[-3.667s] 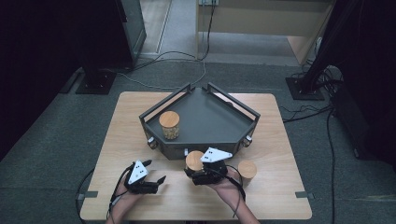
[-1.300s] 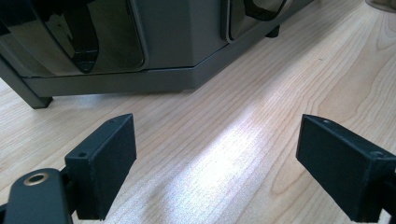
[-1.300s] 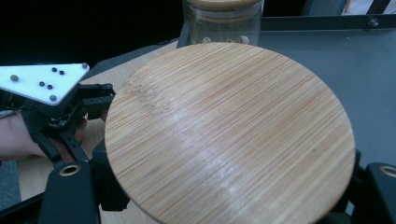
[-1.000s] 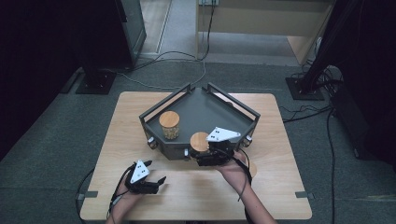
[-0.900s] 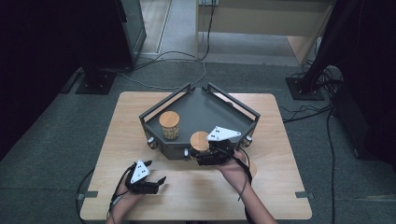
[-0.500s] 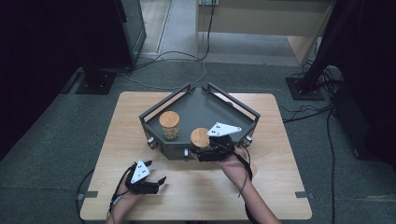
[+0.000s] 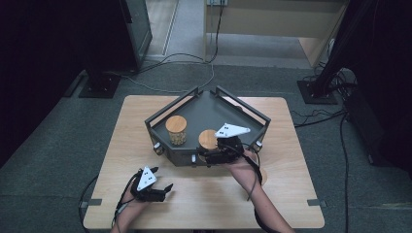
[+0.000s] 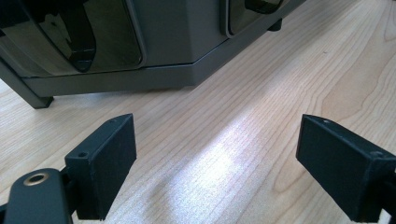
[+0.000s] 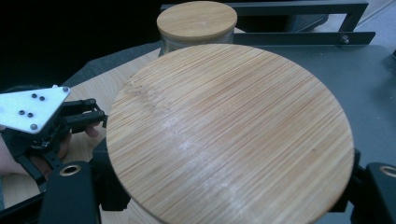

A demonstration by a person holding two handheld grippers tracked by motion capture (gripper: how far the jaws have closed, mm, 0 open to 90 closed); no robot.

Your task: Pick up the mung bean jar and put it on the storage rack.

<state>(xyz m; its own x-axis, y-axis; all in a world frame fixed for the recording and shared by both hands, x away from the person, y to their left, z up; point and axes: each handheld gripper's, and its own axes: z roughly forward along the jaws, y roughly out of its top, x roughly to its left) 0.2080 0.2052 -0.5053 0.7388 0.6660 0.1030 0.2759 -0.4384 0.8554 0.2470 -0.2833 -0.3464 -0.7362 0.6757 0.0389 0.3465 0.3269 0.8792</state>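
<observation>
On the near edge of the dark tray point(image 7: 160, 127), the right gripper point(image 7: 210, 156) is holding a jar point(image 7: 208, 141) by its sides, its jaws pressing on the glass just below the bamboo lid point(image 9: 229, 130). Seen from the right gripper view, the lid is spreading across most of the frame, with a black jaw standing at each flank — one at lower left, one at lower right. Inside the tray, a second jar point(image 7: 176, 129) is standing upright to the left of the held one, near it but apart; its own lid point(image 9: 197, 19) is lying flat and closed, and pale contents are showing through the glass in the high view. Toward the front left of the table point(image 7: 291, 145), the left gripper point(image 7: 164, 190) is resting low over the bare wood, well apart from the tray, with its jaws standing wide and nothing between them. From the left gripper view, the two black pads point(image 8: 107, 163) are framing a stretch of wood grain, and the tray's grey wall is rising just beyond. At the far left of the right gripper view, the left gripper's grey plate point(image 9: 32, 109) is appearing above the person's hand point(image 9: 11, 161).
</observation>
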